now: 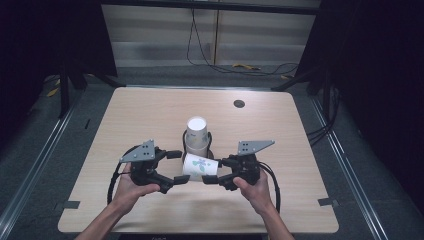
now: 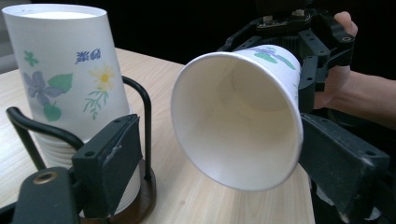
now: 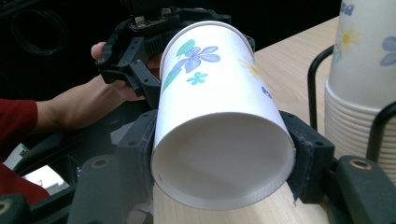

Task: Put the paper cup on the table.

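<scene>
Dark curtains close in the room around your pale wooden bench (image 1: 150,115). From the high view, a stack of upturned paper cups (image 1: 197,135) stands in a black wire holder (image 1: 185,142) near the middle of the bench, and just in front of it a single paper cup (image 1: 199,166) lies on its side in the air between your two hands. Its long axis runs across the bench, from one claw to the other. Your right claw (image 1: 212,179) is clamped on the cup's closed end; your left claw (image 1: 177,167) stands at the other end, one jaw on either side of the rim.

From the left gripper view, the cup's open mouth (image 2: 236,121) faces you straight along the left claw (image 2: 224,158). Its jaws are apart: the pad nearer the stack is clear of the cup, while the other lies close to the rim, contact hard to judge. The stack (image 2: 70,84) sits to the side of that claw, near but separate.

From the right gripper view, the cup's base (image 3: 224,161) sits squeezed between the right claw's (image 3: 219,158) pads, with the flowered wall running away towards the left claw (image 3: 149,70).

So the cup lies dead ahead of your left claw, mouth first; closing there would pinch the rim.
</scene>
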{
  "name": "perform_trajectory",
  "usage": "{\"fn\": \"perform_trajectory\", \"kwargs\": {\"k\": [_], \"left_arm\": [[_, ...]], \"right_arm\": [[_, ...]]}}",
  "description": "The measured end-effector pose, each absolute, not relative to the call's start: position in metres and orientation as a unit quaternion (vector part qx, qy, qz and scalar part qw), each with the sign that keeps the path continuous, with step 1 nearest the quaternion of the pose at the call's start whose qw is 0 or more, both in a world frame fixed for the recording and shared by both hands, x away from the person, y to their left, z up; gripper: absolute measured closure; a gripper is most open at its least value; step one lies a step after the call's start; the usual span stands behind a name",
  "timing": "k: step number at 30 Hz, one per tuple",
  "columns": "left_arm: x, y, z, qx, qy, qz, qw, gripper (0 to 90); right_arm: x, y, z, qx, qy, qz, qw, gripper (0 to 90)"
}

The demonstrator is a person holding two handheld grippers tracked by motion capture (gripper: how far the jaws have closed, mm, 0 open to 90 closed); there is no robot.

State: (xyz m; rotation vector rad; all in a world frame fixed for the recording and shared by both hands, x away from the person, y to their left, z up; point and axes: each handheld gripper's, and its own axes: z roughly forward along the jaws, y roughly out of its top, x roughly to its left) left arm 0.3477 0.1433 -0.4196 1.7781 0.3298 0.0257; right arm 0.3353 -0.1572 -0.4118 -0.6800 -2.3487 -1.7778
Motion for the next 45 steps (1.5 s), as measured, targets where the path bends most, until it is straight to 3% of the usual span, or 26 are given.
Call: {"fn": "perform_trajectory", "kwargs": {"k": [4,12,20,23,45], "left_arm": [[0.3469,0.1411,-0.4196,0.775,0.147,0.014,0.614,9.2],[0.3456,0.1374,-0.4211,0.768,0.137,-0.009,0.626,15.8],[0.3456,0.1323,-0.4251,0.77,0.13,-0.023,0.624,16.8],[0.3447,0.1337,-0.424,0.77,0.126,-0.024,0.625,21.6],[0.3495,0.1362,-0.4251,0.766,0.121,-0.052,0.629,25.4]], "right_arm": [[0.3359,-0.1544,-0.4119,-0.219,-0.777,-0.587,0.063,36.8],[0.3335,-0.1519,-0.4126,-0.216,-0.778,-0.586,0.064,36.8],[0.3339,-0.1503,-0.4149,-0.215,-0.779,-0.585,0.069,36.7],[0.3337,-0.1502,-0.415,-0.213,-0.779,-0.586,0.07,36.9],[0.3343,-0.1489,-0.4188,-0.207,-0.78,-0.585,0.078,35.2]]}}
